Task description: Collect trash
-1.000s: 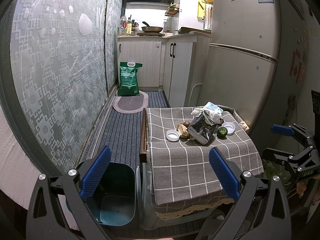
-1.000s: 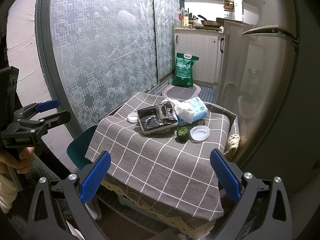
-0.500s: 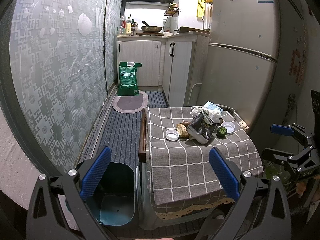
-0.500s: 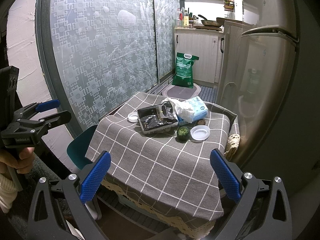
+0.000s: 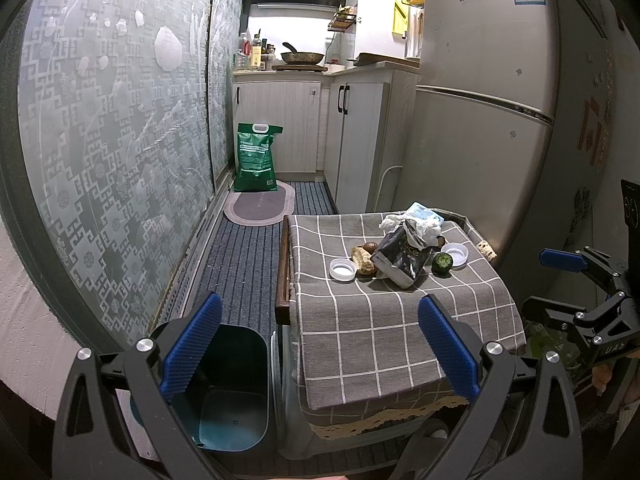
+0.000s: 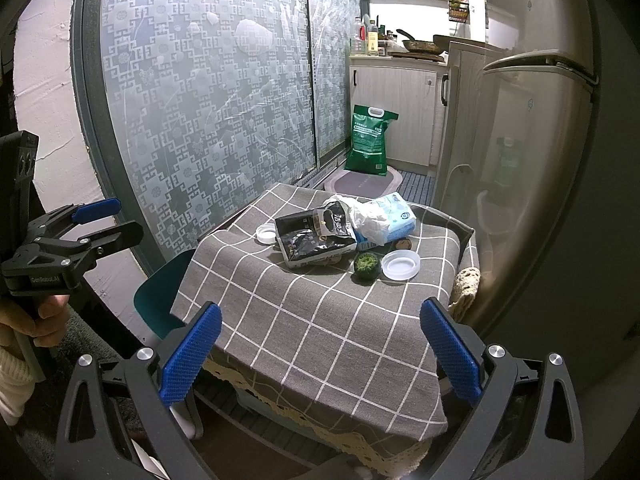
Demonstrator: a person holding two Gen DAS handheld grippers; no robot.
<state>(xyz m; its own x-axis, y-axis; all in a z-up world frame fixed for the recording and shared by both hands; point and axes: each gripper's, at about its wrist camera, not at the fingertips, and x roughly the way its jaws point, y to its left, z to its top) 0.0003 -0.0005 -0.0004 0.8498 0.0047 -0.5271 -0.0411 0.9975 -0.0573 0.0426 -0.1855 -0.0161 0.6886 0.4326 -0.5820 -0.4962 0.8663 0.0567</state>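
Trash lies on a small table with a grey checked cloth: a black snack bag, two white lids, a green round fruit, brown scraps, a white crumpled bag and a tissue pack. A teal bin stands left of the table. My left gripper is open and empty, near the table's front edge. My right gripper is open and empty, over the front edge.
A frosted patterned glass door runs along the left. A fridge stands right of the table. A green sack and an oval mat lie on the floor near the white cabinets.
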